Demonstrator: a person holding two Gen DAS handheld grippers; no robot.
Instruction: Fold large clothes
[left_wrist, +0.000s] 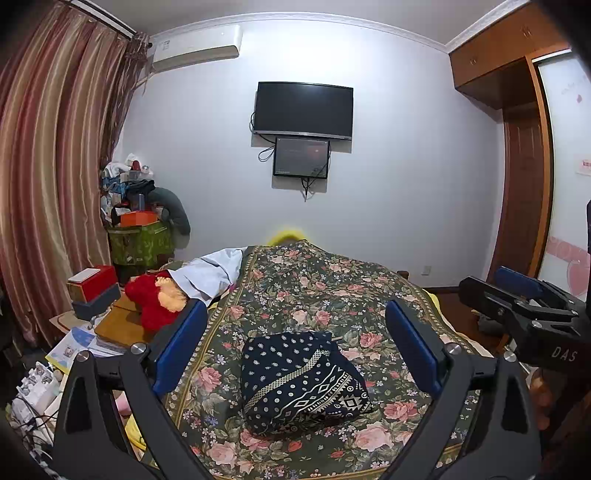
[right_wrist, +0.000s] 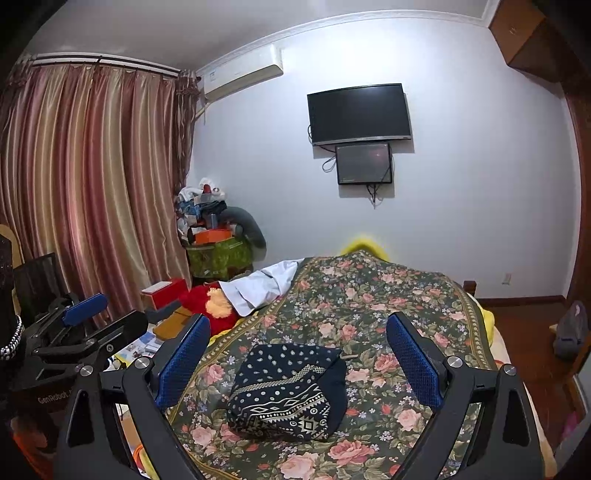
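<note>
While both tongs hover above the bed (left_wrist: 295, 280), the garment (left_wrist: 301, 380) lies folded into a compact navy bundle on the floral cover, between the blue pads of each view. Left tongs (left_wrist: 295, 343) stand spread wide, grasping nothing; right tongs (right_wrist: 295, 354) are likewise released and empty. Beyond the bed's left edge sit a red plush toy (left_wrist: 151, 299) and a pale shirt (left_wrist: 210, 273). A TV (left_wrist: 303, 110) hangs on the far wall.

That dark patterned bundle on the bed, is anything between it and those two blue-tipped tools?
Nothing visible. The folded dark garment lies alone on the floral bedspread, and both the left tool and right tool are open above it with clear space between.
</note>
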